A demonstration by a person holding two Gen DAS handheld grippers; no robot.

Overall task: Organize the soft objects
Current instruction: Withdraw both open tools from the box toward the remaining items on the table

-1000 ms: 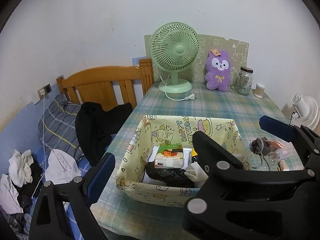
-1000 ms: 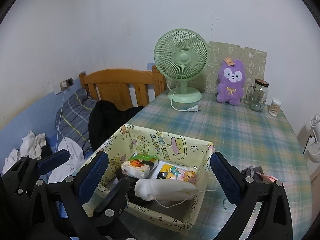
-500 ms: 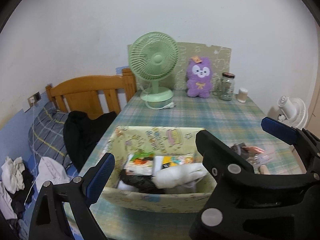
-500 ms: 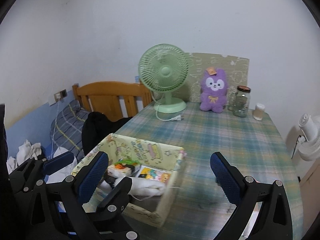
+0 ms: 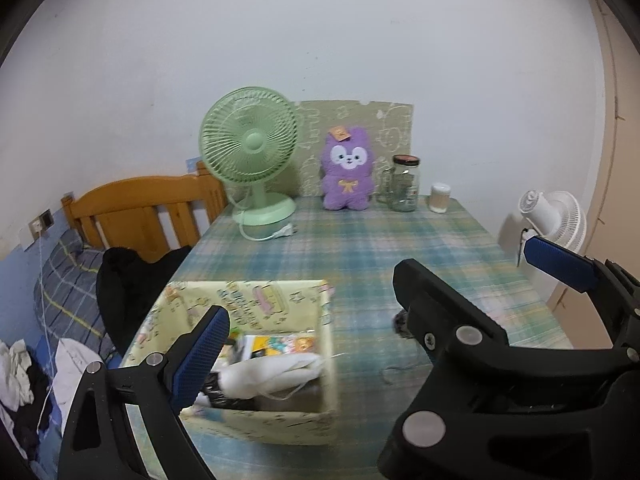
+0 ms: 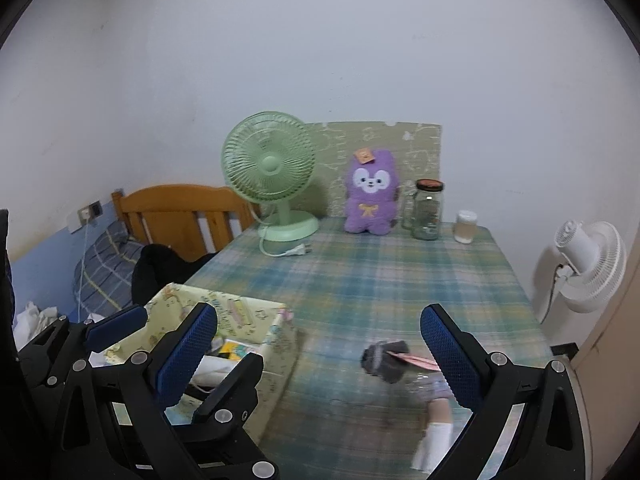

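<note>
Both grippers stand wide apart at the pads with nothing between them. The right gripper (image 6: 318,356) frames bare plaid cloth and a small heap of loose things: a dark grey soft bundle (image 6: 385,359) just inside its right pad at about 3 o'clock from the midpoint, a pinkish strip lying across it, and a doll-like figure (image 6: 434,420) with a white sock at about 5 o'clock, blurred and partly hidden by the finger. The left gripper (image 5: 376,316) is held over the seam between the patterned fabric box (image 5: 256,412) at its 7 o'clock and the open table (image 5: 360,252).

Inside the box, as far as can be seen, a white cloth pouch (image 5: 272,374) with a trailing string lies on top, with a colourful packet (image 5: 280,344) behind it and something black beneath; so part of the sorting looks done. My reading is that the grey bundle and the doll remain to be put in, since they lie outside the box, near its right wall but apart from it.

Further out, at 12 o'clock against the wall, a purple plush (image 6: 371,194) sits upright between the green fan (image 6: 269,172) and a glass jar (image 6: 428,210). Whether it counts as something to tidy I cannot tell.
</note>
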